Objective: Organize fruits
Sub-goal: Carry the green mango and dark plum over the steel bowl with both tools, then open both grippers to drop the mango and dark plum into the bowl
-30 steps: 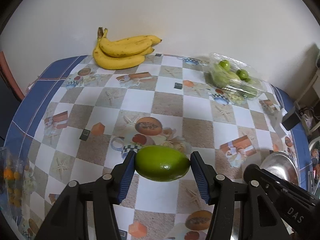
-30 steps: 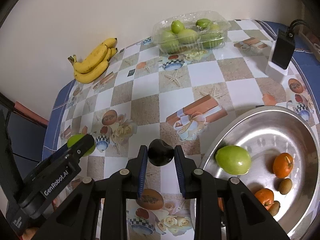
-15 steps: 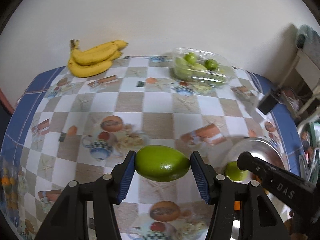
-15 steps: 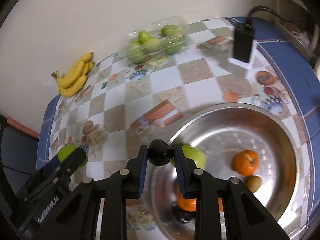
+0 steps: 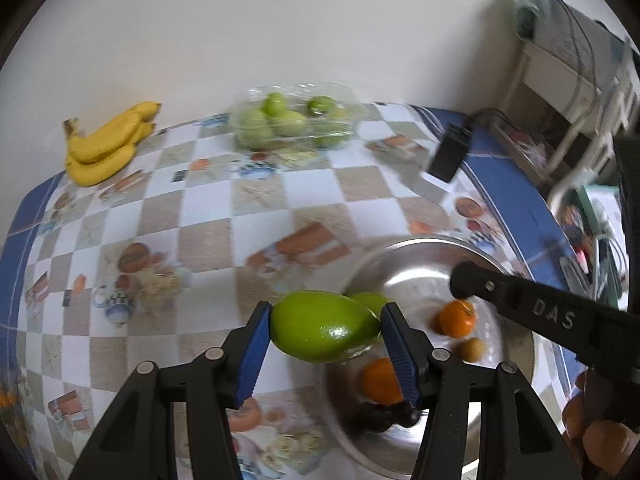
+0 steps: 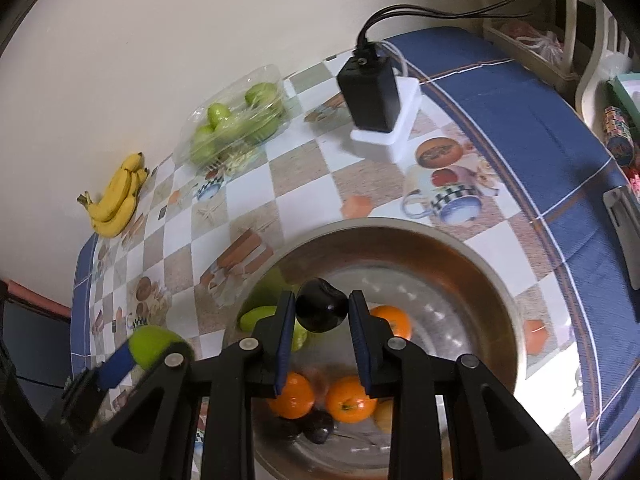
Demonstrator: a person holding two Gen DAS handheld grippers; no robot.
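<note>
My left gripper (image 5: 325,334) is shut on a large green mango (image 5: 322,330) and holds it above the left rim of a steel bowl (image 5: 404,248). It also shows in the right wrist view (image 6: 150,346). My right gripper (image 6: 321,318) is shut on a small dark fruit (image 6: 320,309) and holds it over the same steel bowl (image 6: 476,260). The bowl holds several oranges (image 6: 349,399), a green fruit (image 6: 260,314), a kiwi (image 5: 472,349) and a dark fruit (image 6: 318,424).
A bunch of bananas (image 5: 106,144) lies at the table's far left by the wall. A clear plastic box of green fruits (image 5: 288,120) stands at the back. A black charger on a white power strip (image 6: 374,94) sits beyond the bowl. The checked tablecloth has blue edges.
Both grippers have moved right with their fruits. The right gripper now hangs over the bowl's middle; the left has reached the bowl's left rim.
</note>
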